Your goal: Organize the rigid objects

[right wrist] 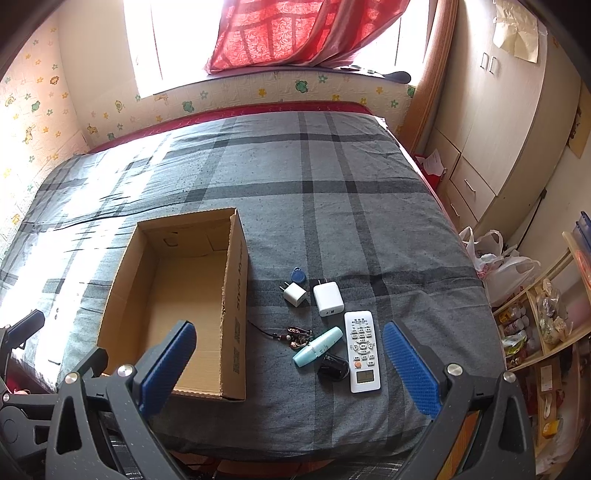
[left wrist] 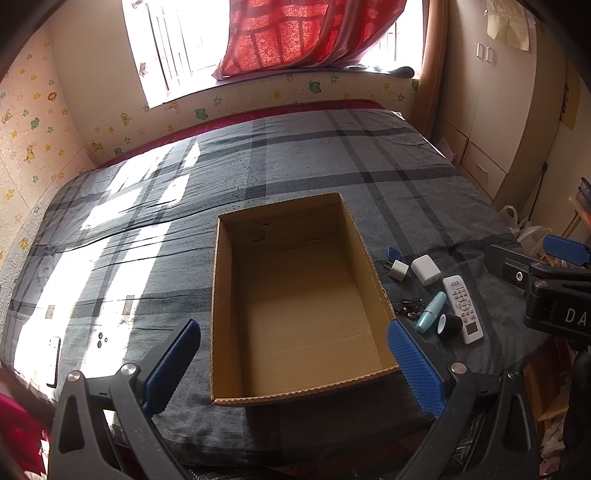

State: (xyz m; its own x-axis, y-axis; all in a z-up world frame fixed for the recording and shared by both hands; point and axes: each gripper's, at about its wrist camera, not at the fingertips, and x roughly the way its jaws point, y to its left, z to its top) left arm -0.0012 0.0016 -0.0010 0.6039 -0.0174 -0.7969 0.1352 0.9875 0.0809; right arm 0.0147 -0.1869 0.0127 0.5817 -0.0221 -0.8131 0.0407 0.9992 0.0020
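Note:
An open cardboard box [left wrist: 364, 242] [right wrist: 236, 295] lies empty on the bed. Right of it lie a white remote [right wrist: 362, 350] [left wrist: 462, 309], a large white charger [right wrist: 328, 298] [left wrist: 425, 270], a small white charger [right wrist: 294, 294] [left wrist: 399, 270], a blue key fob [right wrist: 296, 275], a teal tube [right wrist: 317, 346] [left wrist: 430, 312], a black cylinder [right wrist: 333, 366] [left wrist: 450, 325] and a key bunch [right wrist: 295, 336]. My left gripper [left wrist: 293, 334] is open above the box's near end. My right gripper [right wrist: 288, 334] is open above the items' near side, empty.
A grey plaid sheet [right wrist: 332, 192] covers the bed. A phone [left wrist: 54, 360] lies at its left edge. A wardrobe [right wrist: 498, 110], plastic bags [right wrist: 506, 266] and shelves [right wrist: 546, 314] stand to the right. The window with a red curtain [right wrist: 295, 33] is behind.

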